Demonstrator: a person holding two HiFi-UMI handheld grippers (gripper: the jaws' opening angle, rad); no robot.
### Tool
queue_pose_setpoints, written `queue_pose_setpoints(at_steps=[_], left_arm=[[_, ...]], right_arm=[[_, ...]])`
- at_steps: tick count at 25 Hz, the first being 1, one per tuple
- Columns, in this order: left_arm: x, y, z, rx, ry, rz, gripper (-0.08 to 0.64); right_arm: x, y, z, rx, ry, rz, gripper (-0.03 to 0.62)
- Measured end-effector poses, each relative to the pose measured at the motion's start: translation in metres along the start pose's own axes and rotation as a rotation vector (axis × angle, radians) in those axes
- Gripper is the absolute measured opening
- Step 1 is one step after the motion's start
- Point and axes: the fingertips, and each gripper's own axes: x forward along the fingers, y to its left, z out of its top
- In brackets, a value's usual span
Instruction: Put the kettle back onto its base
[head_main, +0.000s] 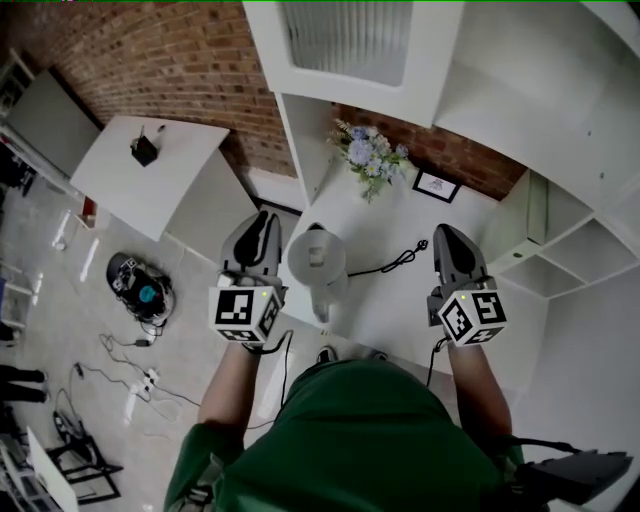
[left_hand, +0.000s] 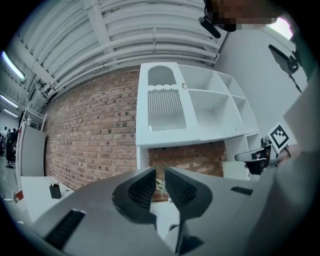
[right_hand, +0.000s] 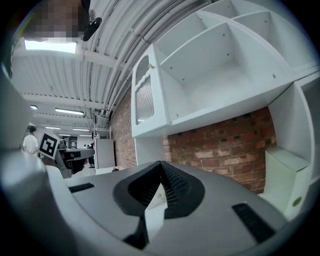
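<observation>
In the head view a white kettle (head_main: 318, 262) stands on the white counter (head_main: 400, 310), its handle towards me. A black cable (head_main: 396, 262) runs off from it to the right. I cannot make out its base under it. My left gripper (head_main: 262, 224) hovers just left of the kettle, apart from it. The right gripper (head_main: 443, 236) is held well to the kettle's right. Both point level at the shelf wall. Nothing sits between the left gripper (left_hand: 159, 184) jaws, which stand shut. The right gripper (right_hand: 161, 169) jaws meet at the tips, also with nothing held.
A flower bunch (head_main: 368, 152) and a small framed picture (head_main: 437, 185) stand at the counter's back against brick. White shelves (head_main: 560, 240) rise on the right. To the left, a white table (head_main: 150, 180) with a black pot (head_main: 144, 151); a round device (head_main: 140, 286) and cables lie on the floor.
</observation>
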Motion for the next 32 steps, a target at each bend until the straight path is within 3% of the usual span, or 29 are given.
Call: queue_pose_setpoints(at_steps=[5, 10, 17, 32], left_arm=[[0.000, -0.008, 0.016, -0.001, -0.044, 0.005, 0.067], [0.000, -0.011, 0.004, -0.032, -0.008, 0.023, 0.067], [0.000, -0.017, -0.009, -0.035, 0.026, 0.022, 0.067], [0.000, -0.021, -0.018, -0.046, 0.057, 0.037, 0.067]], right_arm=[[-0.005, -0.003, 0.032, -0.030, -0.070, 0.002, 0.021], [-0.011, -0.005, 0.040, -0.053, -0.097, 0.014, 0.021], [-0.011, -0.004, 0.038, -0.096, -0.099, 0.023, 0.021], [-0.006, -0.012, 0.032, -0.076, -0.086, 0.046, 0.021]])
